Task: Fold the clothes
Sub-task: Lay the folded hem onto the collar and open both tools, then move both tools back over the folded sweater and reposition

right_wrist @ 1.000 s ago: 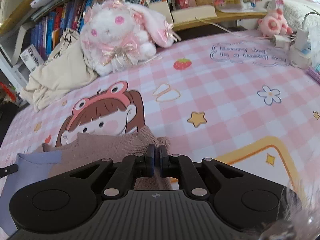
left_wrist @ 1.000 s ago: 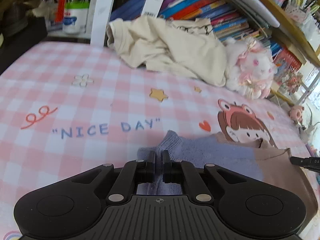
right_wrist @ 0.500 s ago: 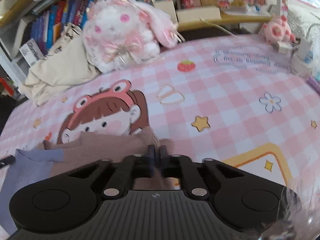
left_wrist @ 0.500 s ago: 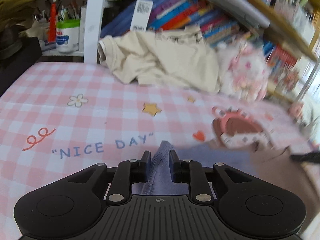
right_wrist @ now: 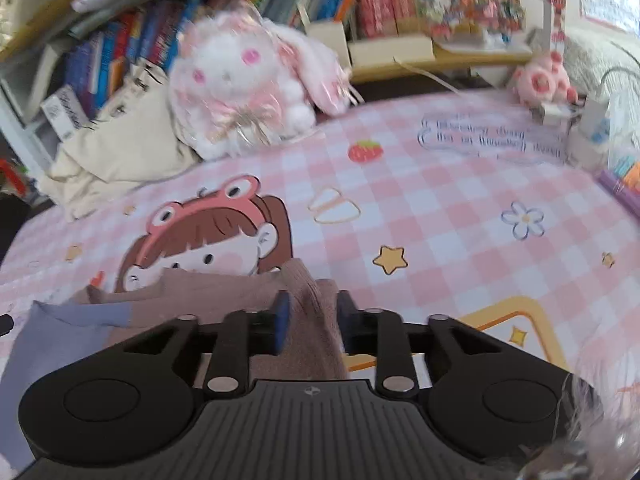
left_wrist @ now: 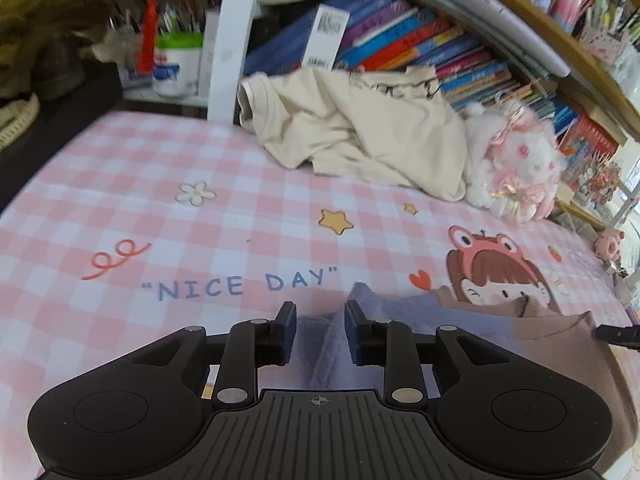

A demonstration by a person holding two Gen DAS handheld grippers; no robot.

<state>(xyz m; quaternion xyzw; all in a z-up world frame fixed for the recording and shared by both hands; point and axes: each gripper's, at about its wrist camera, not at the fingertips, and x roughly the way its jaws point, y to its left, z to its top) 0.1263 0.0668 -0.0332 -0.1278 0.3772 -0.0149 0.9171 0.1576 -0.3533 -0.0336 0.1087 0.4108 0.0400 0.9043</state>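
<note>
1. Just opened since a second ago: left gripper (left_wrist: 320, 330) and right gripper (right_wrist: 310, 320), jaws parted, pads off the cloth.
2. Between them, folded blue-and-brown garment (left_wrist: 500, 328) at near edge of pink checked sheet (left_wrist: 240, 216).
3. Farther back: cream shirt (left_wrist: 360, 136), plush rabbit (right_wrist: 240, 80).

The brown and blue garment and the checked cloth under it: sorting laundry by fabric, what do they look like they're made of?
Garment: seemingly soft matte knit; ribbing shows at the brown edge. Checked cloth: smooth printed material, fabric or wipeable sheet, unclear.
</note>
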